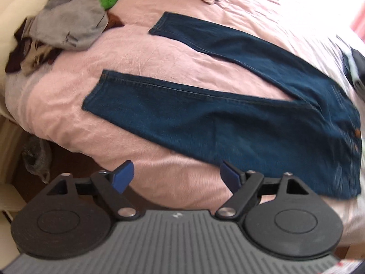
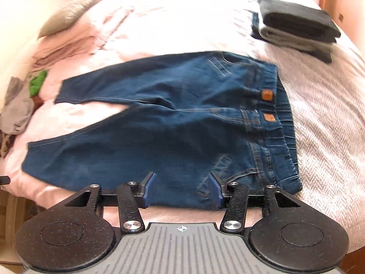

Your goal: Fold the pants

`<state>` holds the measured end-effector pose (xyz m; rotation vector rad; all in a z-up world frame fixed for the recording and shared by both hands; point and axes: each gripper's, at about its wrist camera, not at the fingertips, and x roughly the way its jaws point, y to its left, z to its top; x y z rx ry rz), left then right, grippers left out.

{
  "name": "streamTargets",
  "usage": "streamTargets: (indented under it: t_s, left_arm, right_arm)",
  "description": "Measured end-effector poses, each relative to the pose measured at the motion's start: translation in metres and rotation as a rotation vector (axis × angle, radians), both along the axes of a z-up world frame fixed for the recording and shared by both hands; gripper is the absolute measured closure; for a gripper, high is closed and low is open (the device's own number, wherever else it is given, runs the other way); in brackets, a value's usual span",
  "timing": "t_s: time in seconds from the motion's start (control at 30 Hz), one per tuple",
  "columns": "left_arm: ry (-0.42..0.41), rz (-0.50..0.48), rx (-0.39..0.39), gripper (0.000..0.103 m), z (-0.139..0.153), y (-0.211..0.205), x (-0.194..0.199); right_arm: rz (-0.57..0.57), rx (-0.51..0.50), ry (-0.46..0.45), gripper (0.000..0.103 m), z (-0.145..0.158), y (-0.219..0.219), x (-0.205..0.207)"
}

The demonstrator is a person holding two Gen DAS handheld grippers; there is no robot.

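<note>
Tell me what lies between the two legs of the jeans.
Only bare pink bedcover shows between the jeans legs, seen in the left wrist view.

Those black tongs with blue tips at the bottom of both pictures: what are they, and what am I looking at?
No robot here: a person holds one pair of tongs in each hand, and a small camera on each looks forward along its fingers. One picture comes from the left tongs, the other from the right tongs. Both stand open and hold nothing. Ahead lies a pair of blue jeans, spread flat on a bed with a pink cover, legs apart, not yet folded. The right tongs hover near the waistband end, the left nearer the legs. A heap of loose clothes lies beyond the leg ends, and a stack of folded clothes beyond the waistband.
</note>
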<state>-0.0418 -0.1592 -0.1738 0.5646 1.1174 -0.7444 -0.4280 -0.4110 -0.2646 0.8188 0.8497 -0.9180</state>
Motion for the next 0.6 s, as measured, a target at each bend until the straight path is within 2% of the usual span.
streamTargets:
  t_s: [0.1, 0.2, 0.27, 0.4, 0.6]
  left_arm:
    - [-0.055, -0.078, -0.003, 0.021, 0.027, 0.008, -0.011]
    - [-0.085, -0.156, -0.046, 0.012, 0.051, 0.016, -0.017]
    - [-0.098, -0.208, -0.073, 0.012, 0.062, 0.019, -0.02]
    - [-0.094, -0.28, -0.098, 0.012, 0.074, 0.025, -0.02]
    - [-0.104, -0.335, -0.086, 0.012, 0.074, 0.042, -0.014]
  right_arm:
    - [0.002, 0.006, -0.019, 0.052, 0.021, 0.019, 0.009]
    - [-0.042, -0.042, -0.05, 0.052, 0.043, 0.043, 0.012]
    - [-0.072, -0.063, -0.054, 0.051, 0.053, 0.057, 0.014]
    - [-0.117, -0.069, -0.069, 0.051, 0.062, 0.085, 0.025]
    - [-0.131, -0.058, -0.045, 0.051, 0.065, 0.123, 0.055]
